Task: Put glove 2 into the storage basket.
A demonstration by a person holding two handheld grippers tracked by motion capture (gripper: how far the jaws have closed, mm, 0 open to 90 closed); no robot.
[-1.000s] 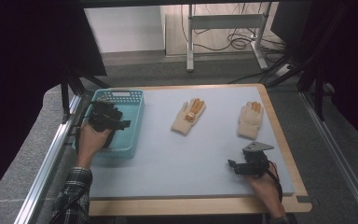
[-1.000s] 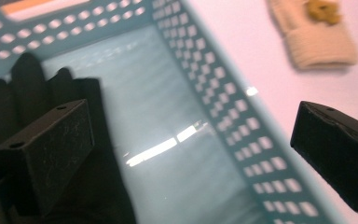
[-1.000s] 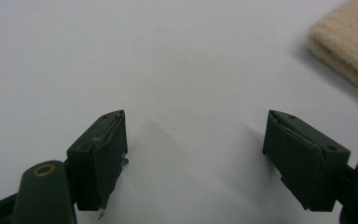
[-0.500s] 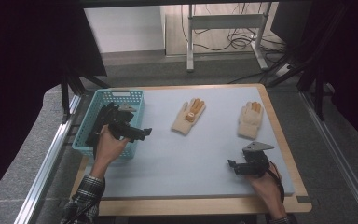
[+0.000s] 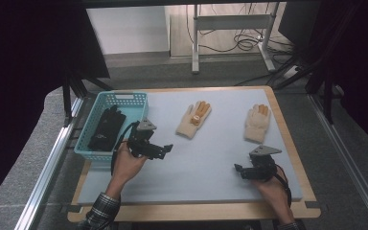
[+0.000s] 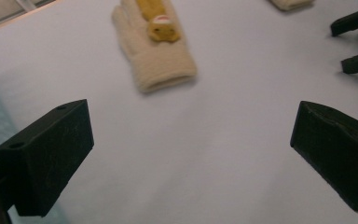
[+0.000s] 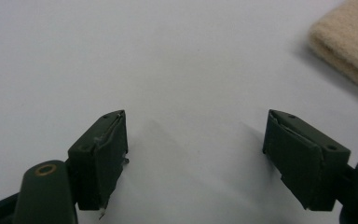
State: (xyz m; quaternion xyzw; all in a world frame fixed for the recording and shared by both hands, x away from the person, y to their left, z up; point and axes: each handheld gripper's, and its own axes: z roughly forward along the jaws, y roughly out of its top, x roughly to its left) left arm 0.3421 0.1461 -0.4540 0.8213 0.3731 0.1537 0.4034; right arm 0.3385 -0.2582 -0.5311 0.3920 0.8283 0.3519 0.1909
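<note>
Left gripper (image 5: 165,147) hangs just right of the blue basket (image 5: 135,98), jaws spread wide with nothing between them, nose aimed at the cream glove with the yellow patch (image 5: 194,119), which lies flat on the mat at about one o'clock from it. In the left gripper view that same glove (image 6: 156,44) sits at twelve o'clock, cuff end nearest the jaws, well apart from them. A pair of black gloves (image 5: 106,127), as far as the dark heap can be read, lies in the basket.

Right gripper (image 5: 239,170) rests low at the near right of the grey mat (image 5: 206,158), jaws apart and empty too. The second cream glove (image 5: 257,122) lies at twelve o'clock from it; its cuff shows at the two o'clock corner of the right gripper view (image 7: 349,44).

The risks, by my reckoning: the glove is soft and flat, so jaws coming in too shallow may just push it along the mat, or pinch one layer of knit and let it sag and slip on the carry. The basket rim sits close to the left gripper, and a low swing could clip it and shove the basket.
</note>
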